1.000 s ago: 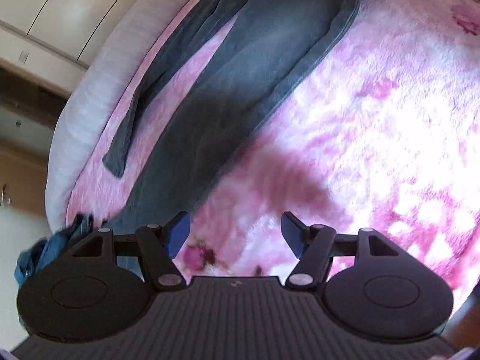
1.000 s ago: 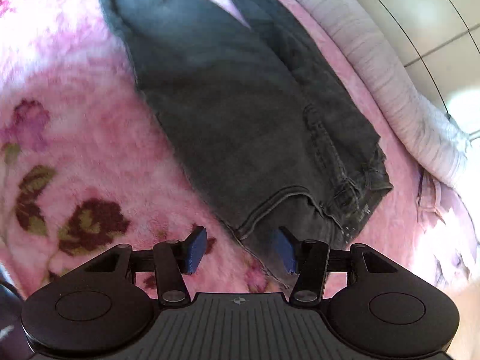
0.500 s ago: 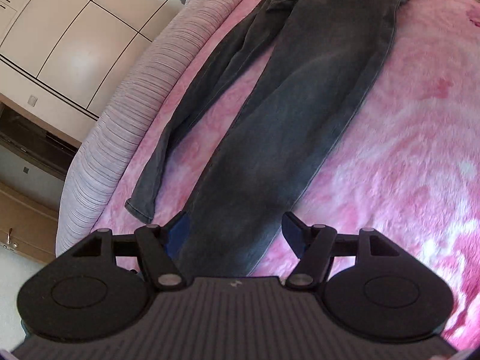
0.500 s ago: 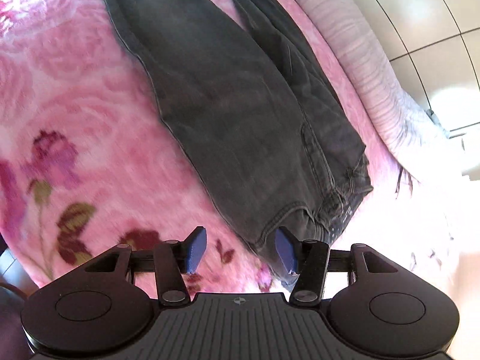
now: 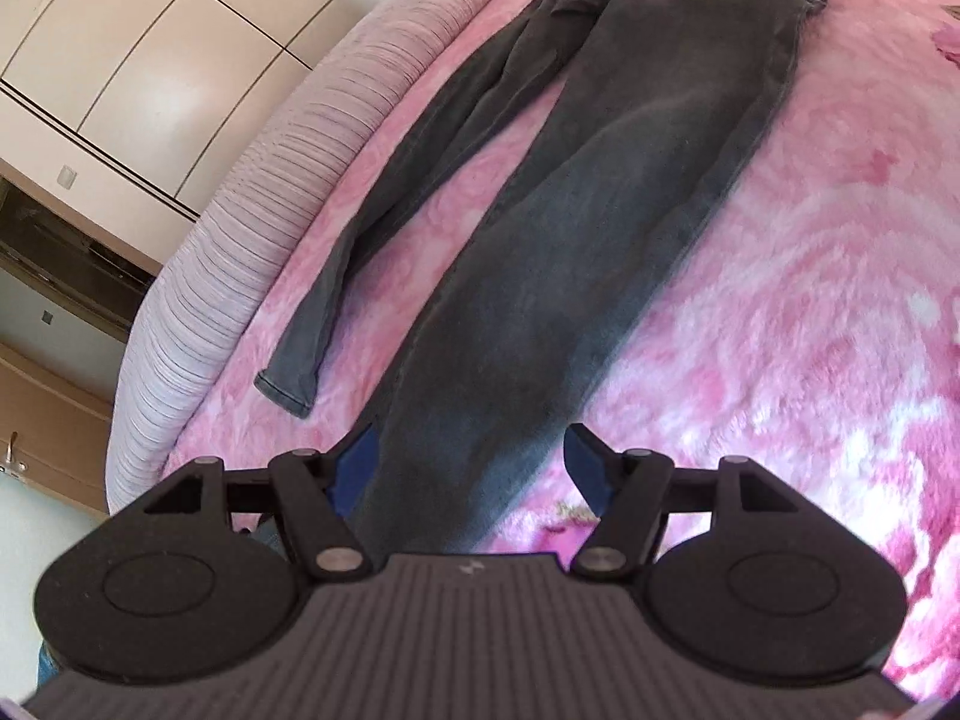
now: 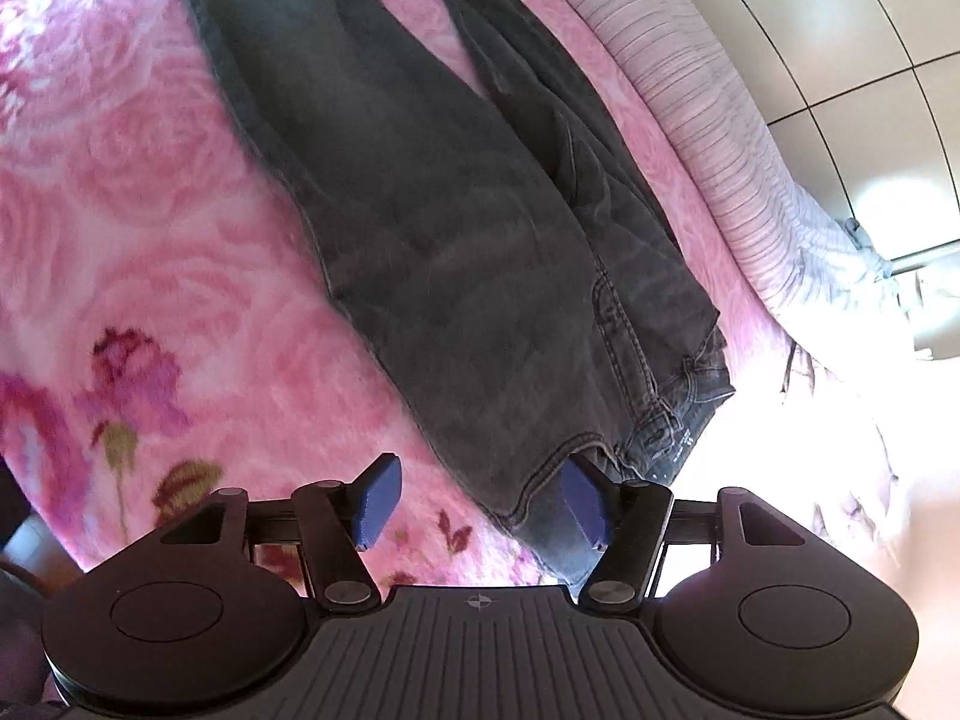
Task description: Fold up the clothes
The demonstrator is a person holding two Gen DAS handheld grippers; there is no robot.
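Here, jeans lengthwise (hems toward left gripper), both grippers released, right gripper widening.

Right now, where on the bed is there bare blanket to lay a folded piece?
Free: the wide pink blanket on the near side of the dark jeans, away from the striped quilt roll. A narrower bare strip lies between the two spread legs. Crowded: the far edge, where the thin leg runs close along the roll.
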